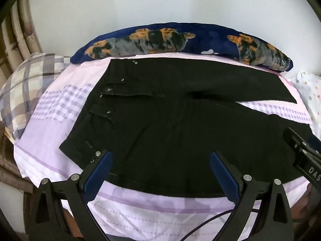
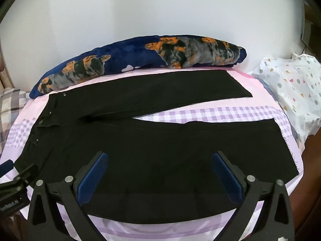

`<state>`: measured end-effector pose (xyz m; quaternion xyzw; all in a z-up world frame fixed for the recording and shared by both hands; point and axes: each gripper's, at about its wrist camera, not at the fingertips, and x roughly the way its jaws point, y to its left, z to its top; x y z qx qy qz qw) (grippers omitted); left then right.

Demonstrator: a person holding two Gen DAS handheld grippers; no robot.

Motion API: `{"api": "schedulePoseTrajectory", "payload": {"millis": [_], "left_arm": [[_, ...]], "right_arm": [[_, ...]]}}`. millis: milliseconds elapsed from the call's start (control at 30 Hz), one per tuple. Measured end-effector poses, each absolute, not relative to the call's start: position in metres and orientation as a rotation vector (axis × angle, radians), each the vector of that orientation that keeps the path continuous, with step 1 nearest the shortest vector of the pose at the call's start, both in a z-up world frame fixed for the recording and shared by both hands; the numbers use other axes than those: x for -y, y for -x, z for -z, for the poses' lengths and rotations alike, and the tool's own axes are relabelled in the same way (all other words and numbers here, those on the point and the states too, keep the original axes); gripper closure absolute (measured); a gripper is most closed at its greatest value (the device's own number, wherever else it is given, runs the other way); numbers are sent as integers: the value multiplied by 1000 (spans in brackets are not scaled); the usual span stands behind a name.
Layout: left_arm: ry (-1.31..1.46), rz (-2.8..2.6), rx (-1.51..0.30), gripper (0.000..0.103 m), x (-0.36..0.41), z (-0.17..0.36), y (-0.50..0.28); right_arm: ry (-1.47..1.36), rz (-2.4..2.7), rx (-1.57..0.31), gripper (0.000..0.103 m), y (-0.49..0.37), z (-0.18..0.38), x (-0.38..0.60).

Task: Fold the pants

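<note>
Covering lilac bedsheet point(image 1: 50, 140): black pants point(image 1: 170, 120).

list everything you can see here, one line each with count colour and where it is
pants: one, black, spread flat on the bed, waist to the left, legs apart to the right
sheet: one, pink and lilac with checked bands, under the pants
blanket: one, navy with orange and grey print, rolled along the far edge by the wall
pillow: one, beige and grey plaid, far left of the bed
bag: one, white with coloured dots, right end of the bed
wall: white, behind the bed
left gripper: one, black with blue pads, open over the waist end
right gripper: one, black with blue pads, open over the near leg
</note>
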<state>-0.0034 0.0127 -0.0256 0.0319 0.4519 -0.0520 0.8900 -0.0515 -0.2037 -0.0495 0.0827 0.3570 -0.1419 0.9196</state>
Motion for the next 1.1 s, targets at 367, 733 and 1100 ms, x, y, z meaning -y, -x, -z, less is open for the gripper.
{"api": "schedulePoseTrajectory", "payload": {"millis": [367, 733, 1100], "left_arm": [[-65, 103, -934, 6, -15, 29, 3], [-65, 101, -933, 6, -14, 28, 2], [-66, 95, -928, 6, -16, 28, 1]], "right_arm": [[-176, 296, -721, 0, 52, 50, 204], [-178, 303, -726, 0, 52, 49, 204], [-171, 313, -726, 0, 51, 50, 205]]}}
